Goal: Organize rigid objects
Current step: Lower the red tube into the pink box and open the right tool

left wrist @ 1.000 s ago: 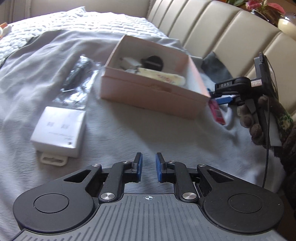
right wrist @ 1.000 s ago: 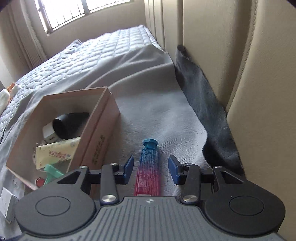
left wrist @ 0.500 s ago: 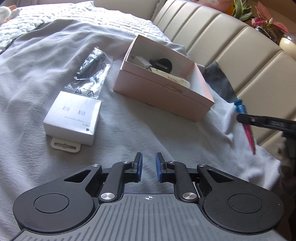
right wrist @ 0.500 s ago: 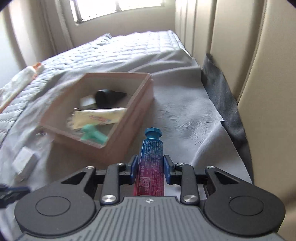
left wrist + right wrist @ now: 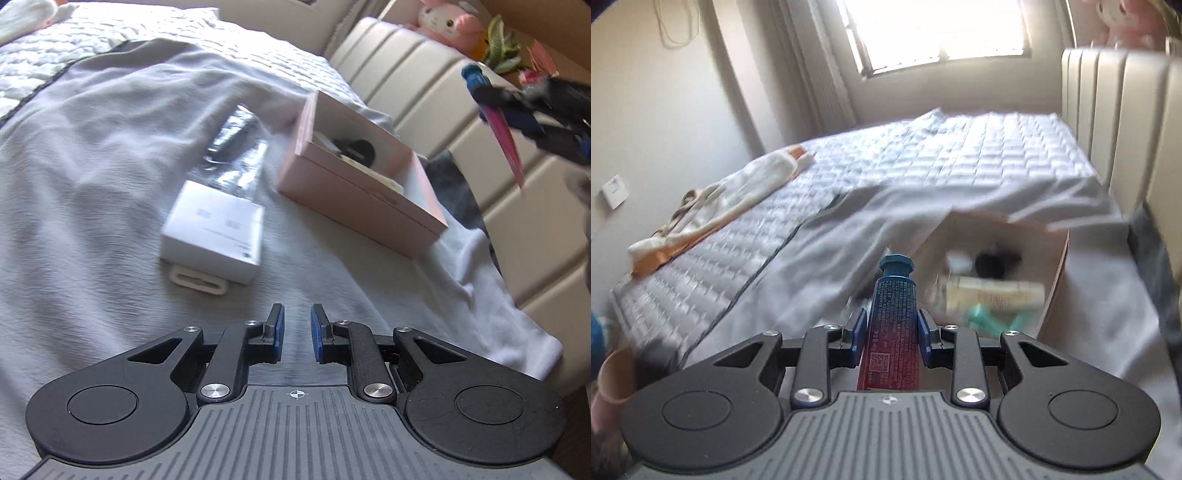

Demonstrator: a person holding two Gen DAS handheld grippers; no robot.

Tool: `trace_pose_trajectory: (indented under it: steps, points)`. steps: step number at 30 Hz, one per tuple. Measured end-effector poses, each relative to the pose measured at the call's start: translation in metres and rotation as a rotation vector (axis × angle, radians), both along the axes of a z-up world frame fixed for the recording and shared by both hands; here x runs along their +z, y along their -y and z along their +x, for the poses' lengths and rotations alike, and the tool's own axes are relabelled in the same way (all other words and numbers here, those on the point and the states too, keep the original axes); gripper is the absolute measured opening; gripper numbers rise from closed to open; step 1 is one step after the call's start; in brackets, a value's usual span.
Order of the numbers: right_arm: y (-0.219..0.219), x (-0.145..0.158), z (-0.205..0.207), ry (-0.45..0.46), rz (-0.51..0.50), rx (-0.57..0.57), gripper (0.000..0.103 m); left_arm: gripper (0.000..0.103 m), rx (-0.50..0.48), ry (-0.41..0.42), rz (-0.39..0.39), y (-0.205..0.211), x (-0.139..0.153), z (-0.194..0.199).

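One tube [image 5: 893, 325], blue hex cap, body fading blue to pink-red with fine print and a QR code, is clamped between the right gripper [image 5: 892, 334] pads, in the air short of the open pink box [image 5: 354, 195]. Its tail is cut off behind the gripper body. Box contents are blurred: cream tube [image 5: 993, 295], something black, something teal. Left gripper [image 5: 294, 334] is closed on nothing, pads apart by a narrow gap, above the grey sheet [image 5: 110, 147]. White carton [image 5: 214, 232] lies beside the box.
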State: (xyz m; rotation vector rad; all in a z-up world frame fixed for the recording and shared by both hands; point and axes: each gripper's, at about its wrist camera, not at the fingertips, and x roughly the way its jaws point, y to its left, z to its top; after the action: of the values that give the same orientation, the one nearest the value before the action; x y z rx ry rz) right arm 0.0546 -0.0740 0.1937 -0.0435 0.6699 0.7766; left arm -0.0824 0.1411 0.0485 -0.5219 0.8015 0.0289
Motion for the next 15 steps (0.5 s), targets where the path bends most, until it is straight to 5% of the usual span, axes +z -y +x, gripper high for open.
trace_pose_trajectory:
  steps: [4,7,15]
  points:
    - [-0.032,0.004,0.060,0.123,-0.070,-0.122,0.029,0.017,0.043,0.004,0.011,-0.017,-0.001,-0.004]
    - [-0.027,-0.008,0.084,0.061,-0.069,-0.179,0.030,0.017,0.077,0.017,0.031,-0.031,-0.002,-0.002]
    - [-0.061,-0.059,0.058,-0.120,-0.111,-0.039,0.030,0.017,0.143,0.138,0.105,-0.066,0.018,0.030]
